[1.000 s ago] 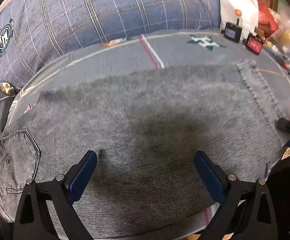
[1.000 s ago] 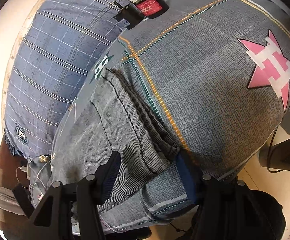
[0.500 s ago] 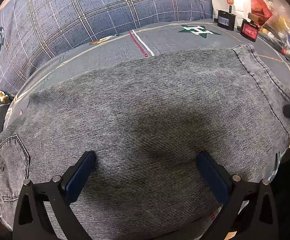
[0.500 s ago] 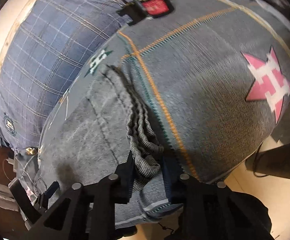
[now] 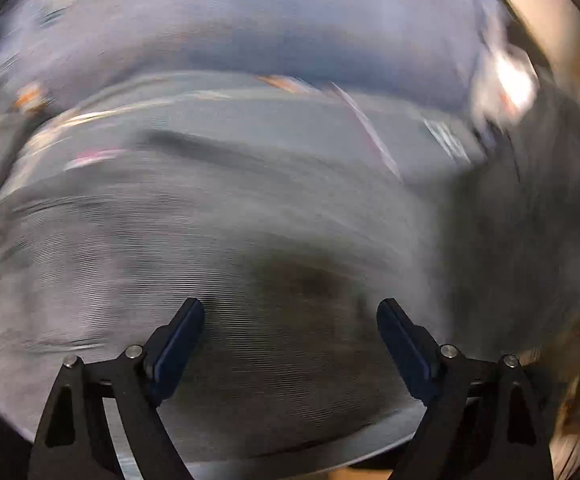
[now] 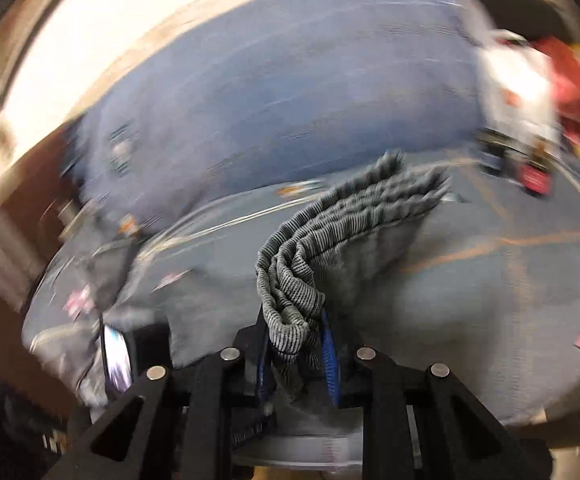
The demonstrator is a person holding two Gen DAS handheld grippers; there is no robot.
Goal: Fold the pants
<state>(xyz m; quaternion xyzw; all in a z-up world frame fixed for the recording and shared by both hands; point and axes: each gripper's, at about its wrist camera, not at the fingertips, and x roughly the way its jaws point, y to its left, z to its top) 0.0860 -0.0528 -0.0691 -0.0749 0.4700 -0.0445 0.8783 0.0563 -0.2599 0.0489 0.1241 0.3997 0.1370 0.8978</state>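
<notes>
2 grippers are at work on 1 pair of grey pants (image 5: 250, 280), which lies spread over the patterned bedcover (image 6: 509, 280), its stacked hem ends lifted clear at the right. The right gripper (image 6: 295, 356) is clamped tight on that bunched hem (image 6: 290, 300), the ribbed layers pinched between its blue pads (image 6: 328, 356) and fanning upward from the bite. The left gripper (image 5: 290, 340) hangs over the broad middle of the cloth with its jaws spread wide, holding nothing. Both views are smeared by motion, so finer detail is lost. To do this fold well, I judge the right side should carry the hem across in 1 smooth arc, keeping all layers in the pinch (about 4 ribbed edges show, though the blur makes that count unsure), while the left presses or pins the middle so the lower layer does not drag. Also visible: 1 blue checked pillow (image 6: 290, 100) behind, and 1 white bag (image 6: 517, 92) beside some red clutter.
</notes>
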